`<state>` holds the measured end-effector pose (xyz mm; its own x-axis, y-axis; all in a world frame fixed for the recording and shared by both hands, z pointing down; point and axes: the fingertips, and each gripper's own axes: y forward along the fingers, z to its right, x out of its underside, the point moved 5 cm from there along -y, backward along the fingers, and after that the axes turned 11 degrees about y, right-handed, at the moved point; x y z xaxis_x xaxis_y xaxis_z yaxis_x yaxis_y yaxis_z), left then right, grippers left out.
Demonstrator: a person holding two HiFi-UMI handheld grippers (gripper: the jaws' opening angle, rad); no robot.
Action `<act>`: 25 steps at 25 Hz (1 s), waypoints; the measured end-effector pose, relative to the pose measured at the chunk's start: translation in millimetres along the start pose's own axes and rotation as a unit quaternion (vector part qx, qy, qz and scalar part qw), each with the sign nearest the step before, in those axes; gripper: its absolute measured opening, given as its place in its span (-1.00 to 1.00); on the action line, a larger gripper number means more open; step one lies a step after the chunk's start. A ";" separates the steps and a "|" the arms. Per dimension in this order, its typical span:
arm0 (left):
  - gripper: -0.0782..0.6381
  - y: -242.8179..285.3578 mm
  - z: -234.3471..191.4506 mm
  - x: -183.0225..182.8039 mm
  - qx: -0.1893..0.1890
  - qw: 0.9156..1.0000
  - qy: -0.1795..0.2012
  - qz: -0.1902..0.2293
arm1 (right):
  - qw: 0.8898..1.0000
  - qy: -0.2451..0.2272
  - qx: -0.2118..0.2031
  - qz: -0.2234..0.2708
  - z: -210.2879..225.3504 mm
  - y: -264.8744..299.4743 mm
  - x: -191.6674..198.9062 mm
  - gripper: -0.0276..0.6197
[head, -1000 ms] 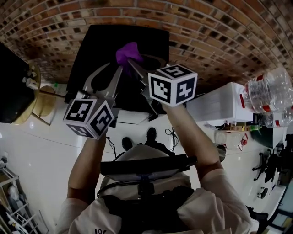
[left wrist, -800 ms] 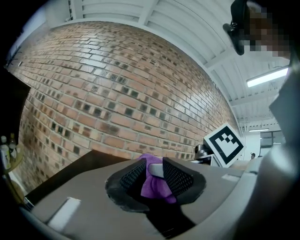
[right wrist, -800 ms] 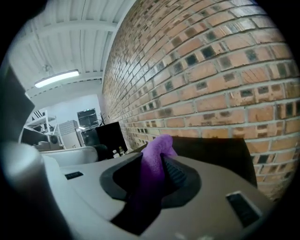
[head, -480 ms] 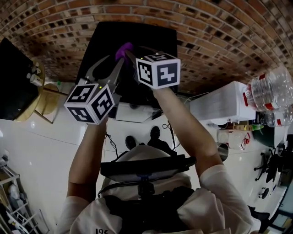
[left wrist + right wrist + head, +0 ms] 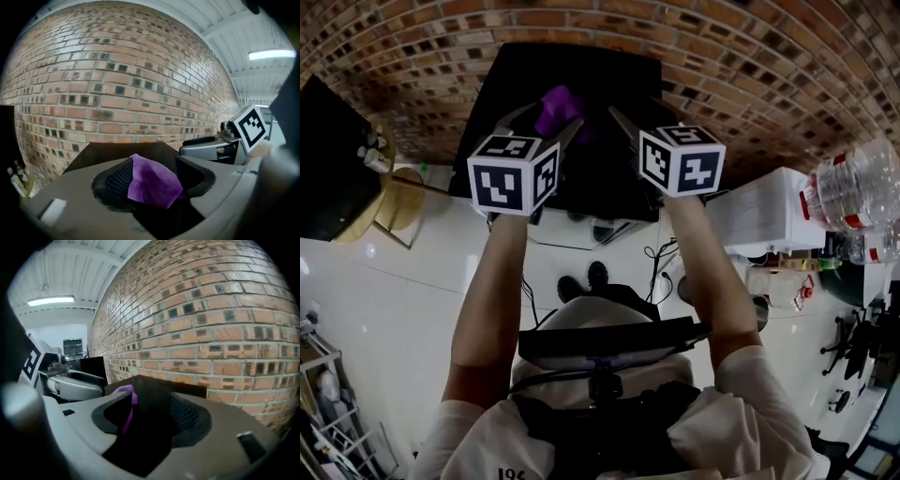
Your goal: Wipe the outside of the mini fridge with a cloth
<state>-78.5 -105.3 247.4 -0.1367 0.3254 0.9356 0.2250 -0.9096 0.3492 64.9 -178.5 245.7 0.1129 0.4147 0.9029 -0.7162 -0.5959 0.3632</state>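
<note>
Mini fridge [image 5: 614,89]: one. Purple cloth [image 5: 558,105]: one, over fridge. Clear water bottles [image 5: 851,186]: two, well right of fridge. White cabinet [image 5: 759,217]: one, right of fridge. Black shoes [image 5: 572,287]: two, before fridge.

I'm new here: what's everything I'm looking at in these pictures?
mini fridge: one, black, centre, against the wall
cloth: one, purple, above the fridge top
brick wall: one, reddish-brown, behind the fridge
water bottles: at least two, clear, far right
box: one, white, right of the fridge
floor: one, white, beneath
left hand-held gripper: one, grey, jaws just opened, cloth between them unpinched
right hand-held gripper: one, grey, jaws just opened, nothing between them
forearms: two, bare, below the grippers
</note>
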 end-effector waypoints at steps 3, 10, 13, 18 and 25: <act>0.07 22.0 2.6 1.8 -0.014 0.999 0.018 -0.043 | 1.000 -0.008 0.003 0.002 13.2 -0.9 0.8 -0.09; 0.08 54.0 11.7 7.6 -0.065 0.993 0.027 -0.095 | 0.998 -0.056 -0.020 0.013 24.8 2.5 -8.9 -0.09; 0.08 58.5 13.0 10.6 -0.086 0.987 0.060 -0.120 | 0.997 -0.067 -0.042 0.006 25.0 8.6 -6.1 -0.09; 0.07 48.8 -0.1 24.1 -0.073 0.981 0.098 -0.149 | 0.994 -0.068 -0.087 -0.003 17.3 15.8 -3.2 -0.09; 0.04 33.2 -34.7 35.0 -0.047 0.979 0.093 -0.173 | 0.985 -0.075 -0.151 -0.013 -11.6 19.5 -6.1 -0.09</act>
<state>-109.3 -133.0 289.9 -0.3636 0.5743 0.7335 0.0448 -0.7757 0.6295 42.2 -184.7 244.7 0.2182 0.3065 0.9265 -0.8820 -0.3444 0.3217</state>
